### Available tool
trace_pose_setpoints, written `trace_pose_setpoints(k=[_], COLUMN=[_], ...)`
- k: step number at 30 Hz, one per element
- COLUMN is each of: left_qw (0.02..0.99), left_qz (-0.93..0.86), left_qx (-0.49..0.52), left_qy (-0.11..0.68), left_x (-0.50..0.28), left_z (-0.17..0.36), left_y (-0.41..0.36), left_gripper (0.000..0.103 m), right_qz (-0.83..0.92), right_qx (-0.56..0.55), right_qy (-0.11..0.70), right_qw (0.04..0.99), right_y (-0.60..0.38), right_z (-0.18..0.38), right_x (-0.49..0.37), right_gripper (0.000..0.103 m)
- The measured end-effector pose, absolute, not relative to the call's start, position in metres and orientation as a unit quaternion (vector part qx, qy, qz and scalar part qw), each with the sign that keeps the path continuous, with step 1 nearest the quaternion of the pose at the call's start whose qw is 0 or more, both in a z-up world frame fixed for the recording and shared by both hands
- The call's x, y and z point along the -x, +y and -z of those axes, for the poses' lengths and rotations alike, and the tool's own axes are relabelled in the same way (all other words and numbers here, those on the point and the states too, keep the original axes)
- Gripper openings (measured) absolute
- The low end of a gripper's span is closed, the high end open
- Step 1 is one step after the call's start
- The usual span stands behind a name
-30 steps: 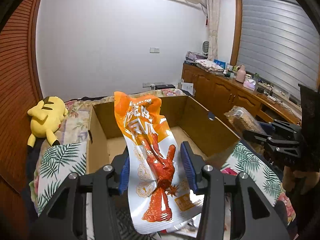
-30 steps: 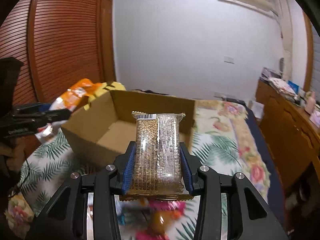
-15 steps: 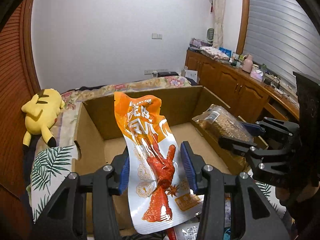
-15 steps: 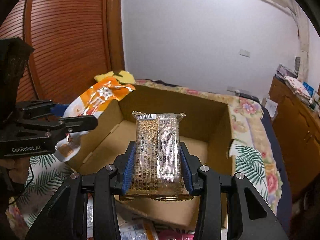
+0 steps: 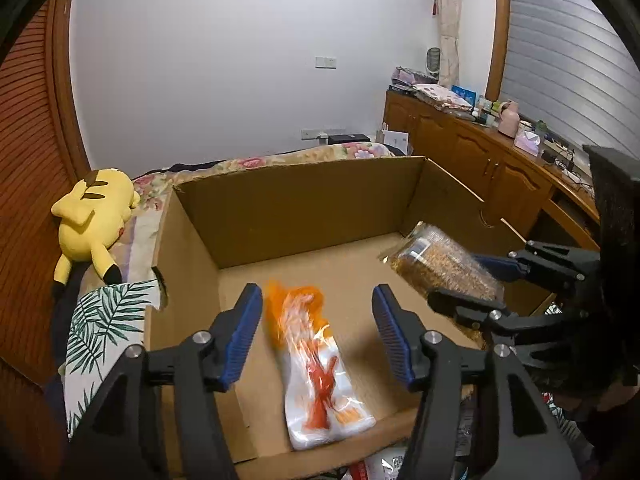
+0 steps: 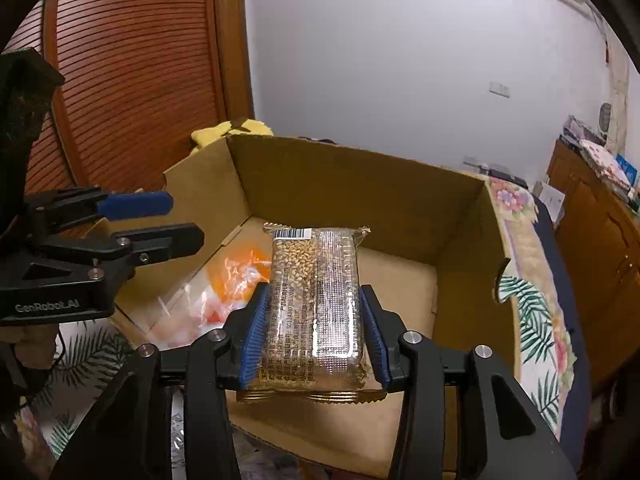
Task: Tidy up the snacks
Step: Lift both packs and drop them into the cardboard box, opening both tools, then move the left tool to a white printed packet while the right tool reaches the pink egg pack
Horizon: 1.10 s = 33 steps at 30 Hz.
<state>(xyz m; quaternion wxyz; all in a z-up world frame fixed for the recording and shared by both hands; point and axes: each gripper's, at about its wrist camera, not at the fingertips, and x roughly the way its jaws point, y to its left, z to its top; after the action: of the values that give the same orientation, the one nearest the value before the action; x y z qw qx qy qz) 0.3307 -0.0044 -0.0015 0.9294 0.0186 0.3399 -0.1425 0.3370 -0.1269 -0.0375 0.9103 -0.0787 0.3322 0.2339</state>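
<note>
Blue pads on the left gripper (image 5: 316, 336) stand spread apart, its jaws having just been opening, and nothing is pinched between them: the orange packet (image 5: 320, 368) has left the pads and shows blurred in the cardboard box (image 5: 304, 208), low over the floor near the front wall; I cannot tell whether it has come to rest. The right gripper (image 6: 314, 334) has its pads against both sides of the grain bar packet (image 6: 316, 308), though its jaws have just been easing open a little, above the box's open top. So one snack looks delivered and a second seems about to follow. More wrappers (image 5: 380, 466) peek out in front of the box, so sorting is probably far from finished. A yellow plush toy (image 5: 94, 220) lies on the flowered bedspread (image 6: 532, 308) beside the box.
</note>
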Motion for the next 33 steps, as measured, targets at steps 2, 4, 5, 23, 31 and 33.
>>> trace_pose_setpoints(k=[2,4,5,23,31,33], left_qw=[0.931,0.933,0.933,0.941,0.935,0.933], left_qz=[0.142,0.144,0.145,0.16,0.163,0.163], left_qx=[-0.02,-0.019,-0.018,-0.011,-0.012,-0.012], left_qy=[0.336,0.33,0.328,0.296,0.314,0.319], left_x=[-0.326,-0.319,-0.316,-0.219,-0.198,-0.195], left_z=[-0.001,-0.003,-0.005,-0.008,0.019,0.024], left_y=[-0.003,0.0,0.0,-0.001,-0.01,-0.012], left_gripper=[0.058,0.058,0.058,0.059,0.06,0.06], right_qz=[-0.234,-0.234,-0.233,-0.225,-0.192,-0.187], right_qx=[0.076,0.076,0.076,0.036,0.025,0.022], right_qy=[0.333,0.33,0.328,0.283,0.312,0.319], right_qw=[0.91,0.911,0.912,0.932,0.93,0.929], right_y=[-0.127,-0.127,-0.127,-0.174,-0.204,-0.21], right_z=[0.038,0.036,0.034,0.009,0.043,0.051], right_x=[-0.336,-0.333,-0.332,-0.226,-0.207,-0.207], right_gripper=[0.046,0.054,0.054,0.054,0.054,0.054])
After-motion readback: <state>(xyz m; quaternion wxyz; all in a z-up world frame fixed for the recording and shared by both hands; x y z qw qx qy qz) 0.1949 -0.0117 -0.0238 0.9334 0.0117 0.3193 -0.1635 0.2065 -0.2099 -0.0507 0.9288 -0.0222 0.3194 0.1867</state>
